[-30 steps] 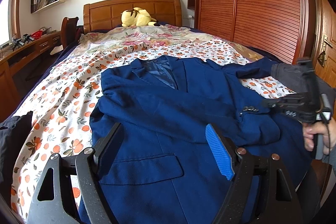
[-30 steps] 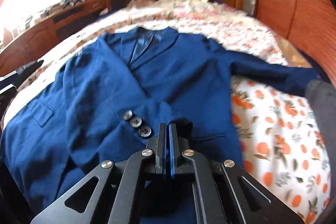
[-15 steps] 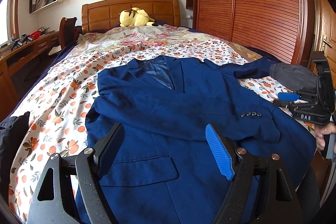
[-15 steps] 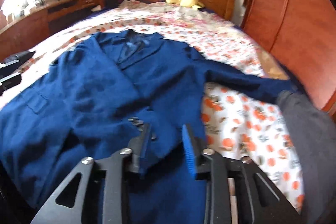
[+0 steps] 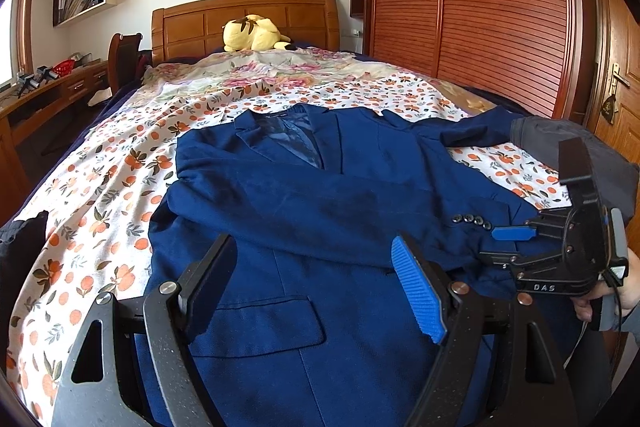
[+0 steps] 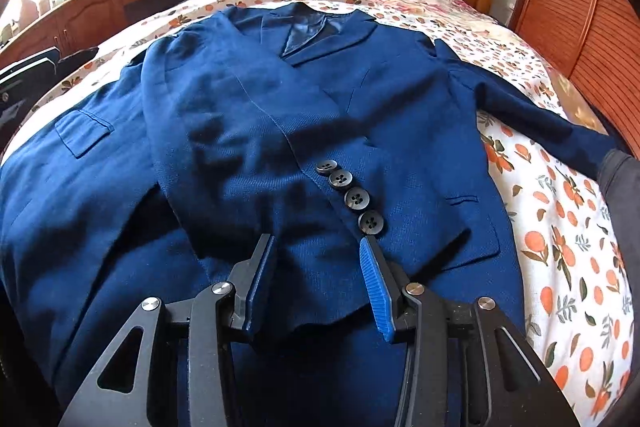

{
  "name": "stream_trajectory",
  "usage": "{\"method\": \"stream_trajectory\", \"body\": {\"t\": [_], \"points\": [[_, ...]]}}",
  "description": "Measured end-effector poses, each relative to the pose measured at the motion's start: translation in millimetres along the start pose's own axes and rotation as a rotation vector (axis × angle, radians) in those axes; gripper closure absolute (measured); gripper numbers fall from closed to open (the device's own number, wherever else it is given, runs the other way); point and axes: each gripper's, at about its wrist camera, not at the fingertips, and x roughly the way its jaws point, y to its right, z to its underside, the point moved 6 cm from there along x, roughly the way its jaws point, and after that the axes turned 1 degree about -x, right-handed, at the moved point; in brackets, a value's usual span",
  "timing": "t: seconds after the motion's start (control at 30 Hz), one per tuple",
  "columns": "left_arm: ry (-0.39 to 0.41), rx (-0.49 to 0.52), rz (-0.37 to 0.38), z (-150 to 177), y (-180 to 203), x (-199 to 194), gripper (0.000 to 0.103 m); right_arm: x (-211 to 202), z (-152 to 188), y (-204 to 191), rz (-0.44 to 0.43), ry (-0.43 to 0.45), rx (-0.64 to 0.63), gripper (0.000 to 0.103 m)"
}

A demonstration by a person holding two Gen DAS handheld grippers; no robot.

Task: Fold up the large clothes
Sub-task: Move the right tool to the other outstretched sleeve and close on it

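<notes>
1. Bedroom, left wrist view: bed (image 5: 100, 195) bears blue jacket (image 5: 320, 211), one sleeve (image 5: 320, 219) folded across its chest; left gripper (image 5: 316, 287) gapes empty above the hem.
2. Right wrist view: right gripper (image 6: 320, 279), jaws opening, cuff (image 6: 316, 267) lying loose between them; other sleeve (image 6: 528, 111) remains outstretched, body unfolded.

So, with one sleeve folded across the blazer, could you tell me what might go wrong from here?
1. The right hand-held gripper is opening with the folded sleeve's cuff lying between its pads; pulling back could drag the cuff and undo the fold.
2. The other sleeve ends against a grey garment and might catch it when folded.
3. The folded sleeve may slide when the blazer is folded again.
</notes>
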Motion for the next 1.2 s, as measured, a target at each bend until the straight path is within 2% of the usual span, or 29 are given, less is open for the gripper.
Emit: {"method": "stream_trajectory", "body": {"t": [0.1, 0.23, 0.37, 0.47, 0.6, 0.77, 1.0, 1.2], "points": [[0.001, -0.004, -0.001, 1.1, -0.7, 0.1, 0.023, -8.3, 0.8, 2.5, -0.02, 0.008, 0.023, 0.056], [0.012, -0.012, 0.001, 1.5, -2.0, -2.1, 0.023, -32.8, -4.2, 25.0, -0.019, 0.077, 0.064, 0.053], [0.011, -0.011, 0.001, 2.0, -1.4, -2.5, 0.023, -47.5, -13.2, 62.4, 0.049, 0.115, 0.08, 0.044], [0.015, -0.014, 0.01, 2.0, 0.3, -4.2, 0.023, -45.6, -19.0, 95.7, 0.082, 0.113, 0.121, 0.042], [0.022, -0.002, 0.017, 2.1, 6.4, -6.8, 0.023, -30.8, -29.1, 139.1, 0.166, 0.092, 0.145, 0.042], [0.011, 0.012, 0.012, 3.8, 11.0, -3.3, 0.023, -4.0, -48.3, 185.0, 0.224, 0.057, 0.197, 0.042], [-0.012, 0.024, -0.013, 10.9, 4.3, -1.0, 0.023, 31.5, -83.3, 241.8, 0.233, 0.054, 0.361, 0.042], [-0.02, 0.011, -0.023, 15.5, -8.4, -2.4, 0.023, 67.6, -95.6, 273.9, 0.206, 0.045, 0.547, 0.042]]}}
